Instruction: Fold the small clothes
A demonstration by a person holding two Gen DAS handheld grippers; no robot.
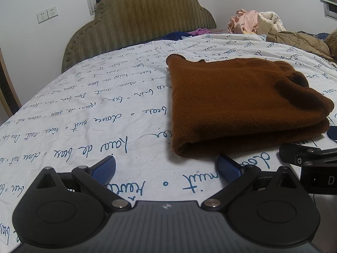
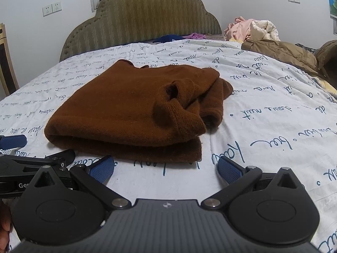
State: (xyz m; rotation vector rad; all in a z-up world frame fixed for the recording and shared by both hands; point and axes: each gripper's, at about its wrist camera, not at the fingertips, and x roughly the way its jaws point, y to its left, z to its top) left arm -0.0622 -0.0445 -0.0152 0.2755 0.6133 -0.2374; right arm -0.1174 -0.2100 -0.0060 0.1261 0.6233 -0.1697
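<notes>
Lying folded into a thick, soft-edged rectangle, the brown knit sweater [image 2: 130, 109] fills the middle of the right wrist view and the centre-right of the left wrist view, its ribbed cuff or collar flopped on top toward the right, so the fold looks close to done. Both the left gripper [image 1: 166, 167] and the right gripper [image 2: 165, 167] sit low in their frames just short of its near edge, blue ridged pads spread apart and holding nothing. Next I would judge a tidy or set-aside move, or a reach across the script-printed white sheet [image 2: 263, 126] to the heap of clothes [image 2: 252, 30] at upper right by the padded olive headboard [image 2: 143, 16].
</notes>
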